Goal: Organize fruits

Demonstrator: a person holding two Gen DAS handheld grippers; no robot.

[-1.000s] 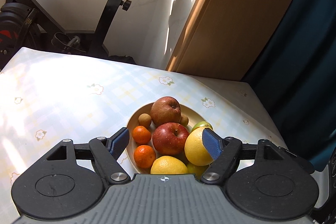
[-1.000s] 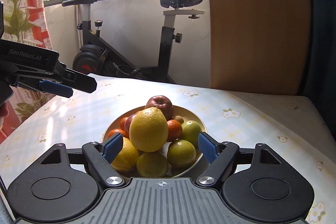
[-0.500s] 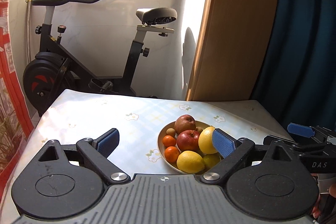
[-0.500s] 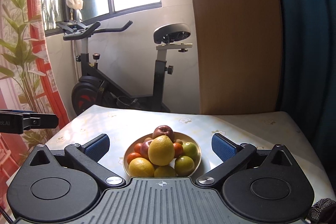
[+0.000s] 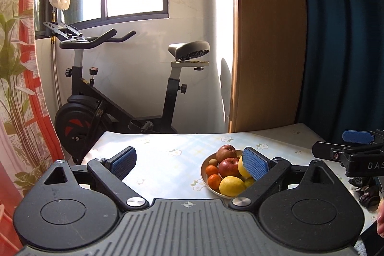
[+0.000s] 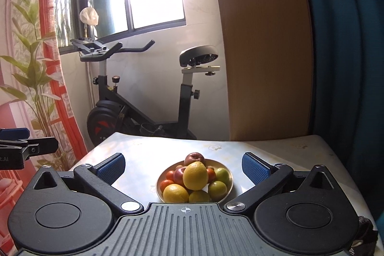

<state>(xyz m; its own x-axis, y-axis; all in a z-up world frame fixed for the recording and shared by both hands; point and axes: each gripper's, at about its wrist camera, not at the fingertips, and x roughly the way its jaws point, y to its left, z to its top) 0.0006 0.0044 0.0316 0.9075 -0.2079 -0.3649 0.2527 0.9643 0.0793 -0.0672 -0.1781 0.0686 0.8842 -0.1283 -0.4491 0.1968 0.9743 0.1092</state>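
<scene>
- Right wrist view: your right gripper (image 6: 183, 166) hung wide open and empty, back from the bowl (image 6: 230, 180), which sat near the middle of the flowered tablecloth (image 6: 144, 148).
- The big lemon (image 6: 195, 175) topped the pile there, with a red apple (image 6: 195, 157) behind it, green citrus (image 6: 217, 190) on the right and small oranges (image 6: 166, 184) on the left.
- Left wrist view: your left gripper (image 5: 189, 161) was just as wide open and held nothing; the bowl (image 5: 204, 172) lay low and to the right, partly behind its right finger (image 5: 254, 166).
- From that side, two red apples (image 5: 229, 167), two tangerines (image 5: 214, 180) and a yellow citrus (image 5: 232, 186) showed clearly.
- Every fruit you could see was in the bowl, none loose on the cloth, so I'd call this the closing step or a pause between picks.
- If another move was due, it called for closing in over the heap and taking the top lemon first; anything lower risked rolling the stack.
</scene>
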